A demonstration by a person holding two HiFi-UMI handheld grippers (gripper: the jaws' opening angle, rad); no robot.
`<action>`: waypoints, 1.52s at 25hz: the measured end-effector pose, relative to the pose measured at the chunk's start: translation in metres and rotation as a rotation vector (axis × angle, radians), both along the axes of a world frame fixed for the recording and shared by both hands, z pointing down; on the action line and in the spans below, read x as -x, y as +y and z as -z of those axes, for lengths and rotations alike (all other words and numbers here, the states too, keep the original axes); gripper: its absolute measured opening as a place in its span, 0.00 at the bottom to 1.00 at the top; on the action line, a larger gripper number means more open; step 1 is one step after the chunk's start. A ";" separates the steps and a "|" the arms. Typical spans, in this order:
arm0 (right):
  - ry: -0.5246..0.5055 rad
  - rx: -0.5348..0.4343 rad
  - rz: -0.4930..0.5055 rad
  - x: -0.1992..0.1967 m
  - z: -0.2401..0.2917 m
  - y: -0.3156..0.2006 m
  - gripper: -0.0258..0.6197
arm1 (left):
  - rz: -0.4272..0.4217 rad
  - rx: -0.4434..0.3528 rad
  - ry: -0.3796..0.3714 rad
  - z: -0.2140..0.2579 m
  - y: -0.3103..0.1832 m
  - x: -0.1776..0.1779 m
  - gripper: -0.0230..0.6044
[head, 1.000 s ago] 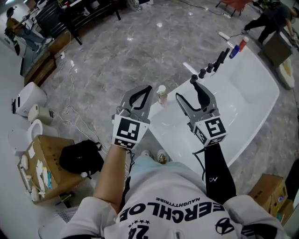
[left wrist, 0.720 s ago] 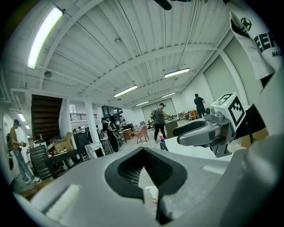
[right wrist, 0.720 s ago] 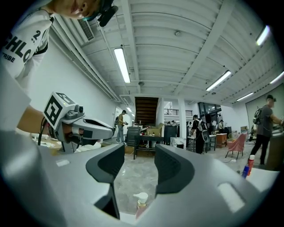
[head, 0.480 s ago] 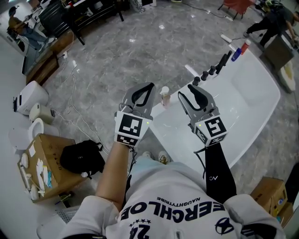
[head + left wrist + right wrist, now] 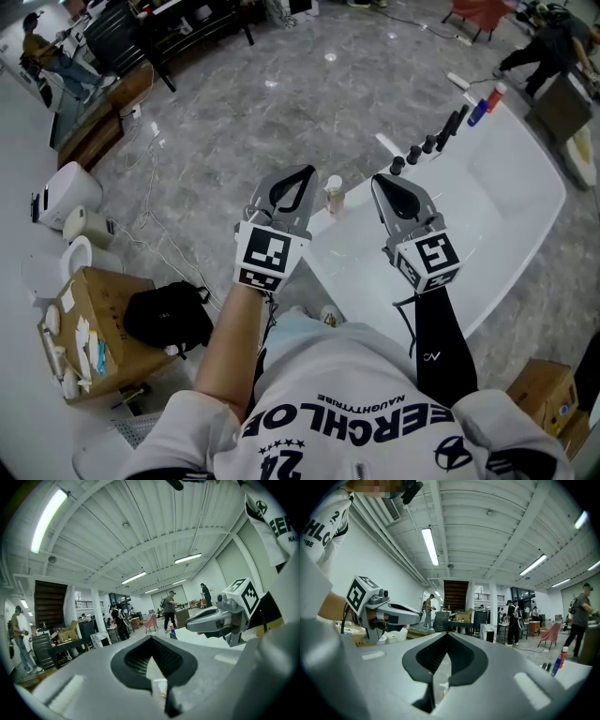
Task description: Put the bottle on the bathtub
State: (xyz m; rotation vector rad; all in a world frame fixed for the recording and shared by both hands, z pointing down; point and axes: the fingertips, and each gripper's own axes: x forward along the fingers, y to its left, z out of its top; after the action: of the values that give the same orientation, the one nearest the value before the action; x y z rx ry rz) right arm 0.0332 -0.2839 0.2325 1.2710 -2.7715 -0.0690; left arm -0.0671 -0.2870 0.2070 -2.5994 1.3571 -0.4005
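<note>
Left gripper point(image 5: 300, 174) sits closed and empty, right gripper point(image 5: 384, 180) has just closed on nothing; I see the bottle point(image 5: 333, 194) upright on the bathtub point(image 5: 497, 178) rim between them, nearer left.

Lighting: bright and even, indoor. Source: long white ceiling tube lamps point(image 5: 47, 520) high above my fingers point(image 5: 93, 686); the nearest lamp flares to pure white. Small glare spots sit on the polished grey marble floor point(image 5: 272, 112) ahead of my fingers. The glossy white bathtub point(image 5: 511, 187) to their right is nearly overexposed. Shadows are soft and faint. In both gripper views my fingers are blurred close up and the background is sharper. Strong fisheye bending, black corners.
</note>
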 end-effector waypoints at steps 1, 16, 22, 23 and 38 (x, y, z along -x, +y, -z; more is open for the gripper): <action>0.000 -0.002 -0.003 -0.001 0.001 0.000 0.08 | 0.004 0.000 0.003 0.001 0.000 0.000 0.04; -0.023 0.005 0.022 -0.002 -0.001 0.000 0.09 | -0.006 0.028 0.067 0.001 -0.004 0.001 0.04; -0.051 -0.012 0.017 -0.001 0.006 -0.002 0.09 | 0.038 0.036 0.111 0.005 -0.009 0.012 0.04; -0.051 -0.014 0.014 -0.002 0.007 -0.002 0.09 | 0.039 0.044 0.123 0.006 -0.010 0.012 0.04; 0.019 -0.048 -0.025 -0.007 0.006 -0.006 0.08 | 0.049 0.026 0.113 0.012 -0.014 0.014 0.04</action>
State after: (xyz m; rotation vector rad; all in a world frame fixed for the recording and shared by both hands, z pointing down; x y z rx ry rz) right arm 0.0397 -0.2895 0.2266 1.3081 -2.7537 -0.1453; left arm -0.0815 -0.3010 0.1946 -2.6508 1.4634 -0.2844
